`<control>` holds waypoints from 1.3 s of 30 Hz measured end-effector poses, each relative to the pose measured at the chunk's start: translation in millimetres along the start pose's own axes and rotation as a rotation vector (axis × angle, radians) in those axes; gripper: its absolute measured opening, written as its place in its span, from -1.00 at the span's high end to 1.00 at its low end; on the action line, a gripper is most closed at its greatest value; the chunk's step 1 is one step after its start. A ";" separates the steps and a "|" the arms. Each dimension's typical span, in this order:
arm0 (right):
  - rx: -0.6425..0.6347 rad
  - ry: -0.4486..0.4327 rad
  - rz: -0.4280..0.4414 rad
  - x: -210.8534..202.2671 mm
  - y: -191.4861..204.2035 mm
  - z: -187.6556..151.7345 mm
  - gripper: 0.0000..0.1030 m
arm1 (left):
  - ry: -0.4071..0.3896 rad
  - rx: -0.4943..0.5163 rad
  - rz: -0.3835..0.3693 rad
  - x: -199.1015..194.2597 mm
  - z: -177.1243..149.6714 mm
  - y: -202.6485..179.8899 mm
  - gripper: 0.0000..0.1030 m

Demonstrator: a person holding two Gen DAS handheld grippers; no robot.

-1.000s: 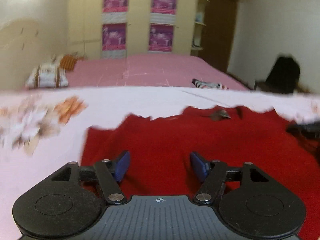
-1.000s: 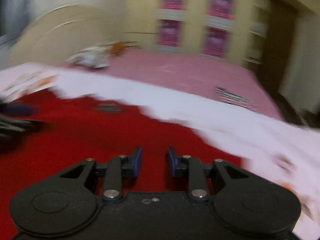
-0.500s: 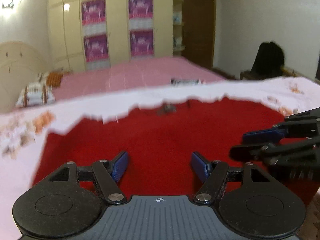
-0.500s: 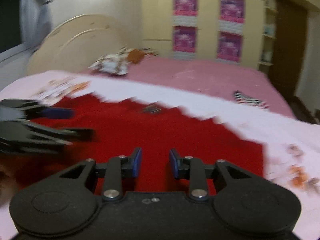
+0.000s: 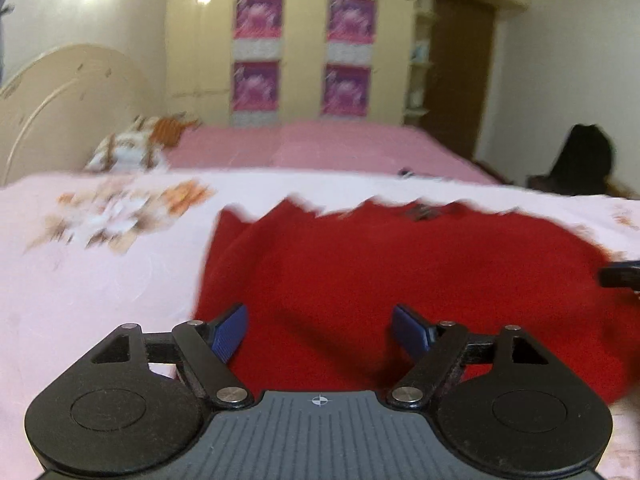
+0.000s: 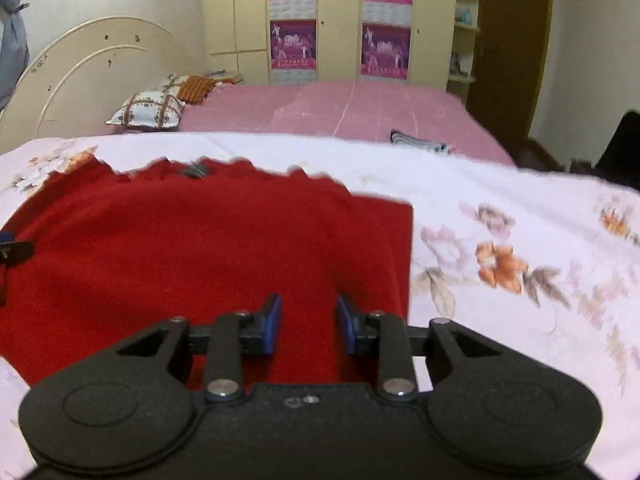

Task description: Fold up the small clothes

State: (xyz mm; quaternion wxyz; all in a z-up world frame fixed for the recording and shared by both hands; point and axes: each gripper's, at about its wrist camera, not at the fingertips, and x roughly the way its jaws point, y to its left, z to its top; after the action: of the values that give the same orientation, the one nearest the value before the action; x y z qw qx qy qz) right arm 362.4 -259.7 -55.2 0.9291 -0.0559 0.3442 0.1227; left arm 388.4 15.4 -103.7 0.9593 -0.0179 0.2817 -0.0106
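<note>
A red garment lies spread flat on a pale floral bedsheet; it also shows in the right wrist view. My left gripper is open wide and empty, hovering over the garment's near left part. My right gripper is open with a narrower gap and empty, over the garment's near right part, close to its right edge. The tip of the right gripper shows at the right edge of the left wrist view. The left gripper's tip shows at the left edge of the right wrist view.
A small dark tag lies at the garment's far edge. Beyond the floral sheet is a pink bed with pillows and a striped cloth. A wardrobe and a dark chair stand behind.
Both grippers have swung apart: the left view turned back to the garment's left side, the right view to its right side. Both jaws stayed open and empty.
</note>
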 end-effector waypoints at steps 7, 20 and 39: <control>-0.100 -0.012 0.168 -24.2 85.7 -23.5 0.42 | 0.096 0.081 -0.020 -13.4 -26.7 -40.3 -0.54; -0.091 0.044 -0.007 -29.8 22.8 -51.9 0.29 | 0.113 0.033 0.027 -44.3 -47.4 37.4 -0.54; 0.004 -0.033 -0.040 -25.6 -1.2 -24.2 0.38 | 0.037 0.028 -0.002 -10.9 11.8 15.7 -0.55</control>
State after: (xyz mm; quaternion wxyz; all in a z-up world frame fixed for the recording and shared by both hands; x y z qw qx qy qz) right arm 328.8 -270.3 -56.7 0.9372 -0.0588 0.3277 0.1042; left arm 385.8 31.7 -88.6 0.9540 -0.0046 0.2992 -0.0156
